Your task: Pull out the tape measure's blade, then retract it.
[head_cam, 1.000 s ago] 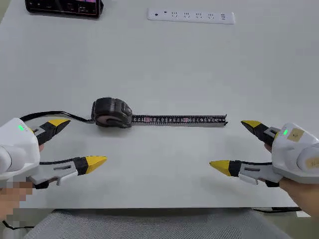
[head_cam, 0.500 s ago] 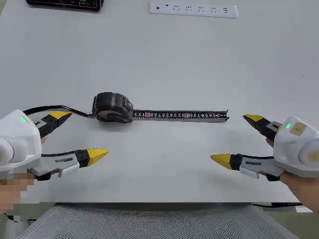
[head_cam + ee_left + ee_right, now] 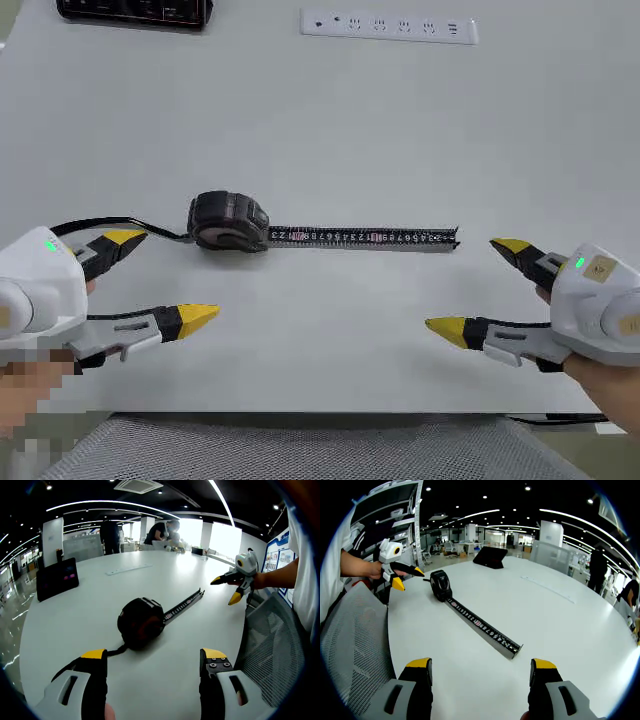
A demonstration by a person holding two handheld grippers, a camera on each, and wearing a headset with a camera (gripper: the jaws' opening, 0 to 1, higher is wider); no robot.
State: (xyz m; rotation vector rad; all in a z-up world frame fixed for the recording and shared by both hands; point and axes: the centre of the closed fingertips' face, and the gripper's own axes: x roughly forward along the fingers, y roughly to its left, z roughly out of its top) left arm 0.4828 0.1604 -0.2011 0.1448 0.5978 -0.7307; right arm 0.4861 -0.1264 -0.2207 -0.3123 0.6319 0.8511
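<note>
A black tape measure (image 3: 228,221) lies on the white table (image 3: 330,130), its blade (image 3: 362,237) pulled out to the right and lying flat. The same case (image 3: 140,622) sits ahead of my left gripper (image 3: 152,659), which is open and empty, a short way off. In the head view the left gripper (image 3: 160,277) hovers to the left of the case. My right gripper (image 3: 478,288) is open and empty just right of the blade's hooked tip (image 3: 455,238). The blade tip (image 3: 514,651) lies ahead of the right gripper (image 3: 481,669).
A white power strip (image 3: 389,26) and a dark device (image 3: 135,10) lie at the table's far edge. A black strap (image 3: 110,226) trails left from the case. A mesh chair back (image 3: 300,448) sits below the near edge. People stand far across the room (image 3: 160,532).
The head camera has tilted a little, so everything sits slightly lower in view. Both grippers stay open and near where they were; the tape and blade have not moved.
</note>
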